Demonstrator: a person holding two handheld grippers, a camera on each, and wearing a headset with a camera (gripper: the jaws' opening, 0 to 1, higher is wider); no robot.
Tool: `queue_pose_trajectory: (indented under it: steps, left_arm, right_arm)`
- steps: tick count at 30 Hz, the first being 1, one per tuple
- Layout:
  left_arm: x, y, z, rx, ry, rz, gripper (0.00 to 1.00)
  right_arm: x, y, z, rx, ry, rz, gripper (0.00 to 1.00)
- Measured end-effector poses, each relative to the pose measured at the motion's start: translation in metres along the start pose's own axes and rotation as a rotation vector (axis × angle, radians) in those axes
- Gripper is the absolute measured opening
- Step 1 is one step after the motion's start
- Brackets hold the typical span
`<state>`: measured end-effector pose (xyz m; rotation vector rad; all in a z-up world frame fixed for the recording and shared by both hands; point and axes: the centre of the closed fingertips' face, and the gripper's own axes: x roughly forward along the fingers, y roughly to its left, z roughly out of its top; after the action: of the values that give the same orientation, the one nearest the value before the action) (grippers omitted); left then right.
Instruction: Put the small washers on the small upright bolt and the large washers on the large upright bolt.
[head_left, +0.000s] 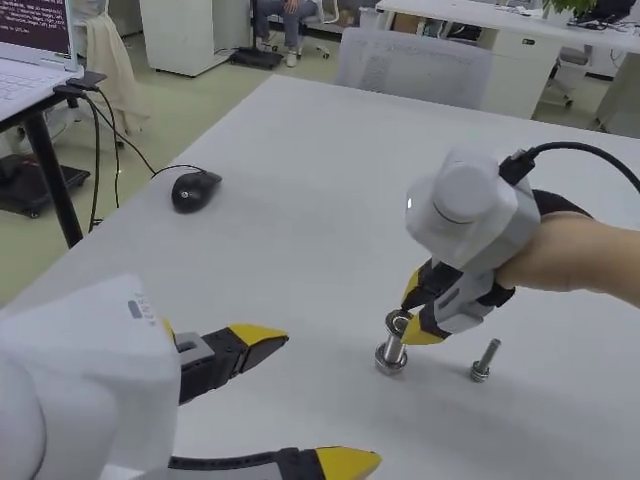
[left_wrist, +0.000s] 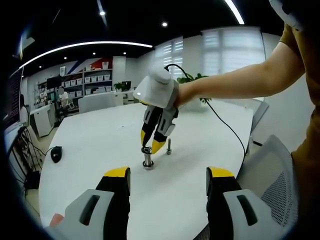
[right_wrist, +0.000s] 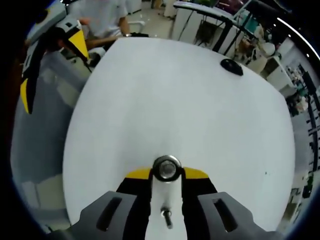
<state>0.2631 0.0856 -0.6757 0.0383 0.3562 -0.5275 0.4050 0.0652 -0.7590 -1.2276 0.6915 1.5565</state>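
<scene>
- Head view gives me the white bench (head_left: 300, 150). Both bolts stand toward its near edge, right of centre.
- My left gripper (head_left: 312, 400) hovers low by the near-left corner. Its fingers (left_wrist: 118, 175) are spread wide with nothing between them.
- My right gripper (head_left: 418, 313) hangs over the large bolt (head_left: 390, 350), fingers pinched tight on a washer (right_wrist: 166, 168).
- I judge the large bolt is about to be threaded, since its top sits right at those fingertips.
- The small bolt (head_left: 483, 362) stands just beside it, bare as far as I can tell.
- The washer looks roughly level at the bolt's top. I should centre its hole using the right gripper view, lower it straight, then release without nudging the bolt.
</scene>
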Motion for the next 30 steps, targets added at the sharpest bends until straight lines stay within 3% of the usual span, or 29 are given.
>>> queue_pose_trajectory:
  steps: [8, 30]
  left_arm:
    - [0.002, -0.001, -0.003, 0.000, 0.007, -0.005, 0.60]
    - [0.003, 0.005, -0.007, -0.009, 0.021, 0.006, 0.60]
  right_arm:
    - [0.007, 0.000, -0.001, -0.003, 0.005, 0.005, 0.22]
    - [0.049, 0.000, -0.018, 0.040, 0.032, 0.043, 0.23]
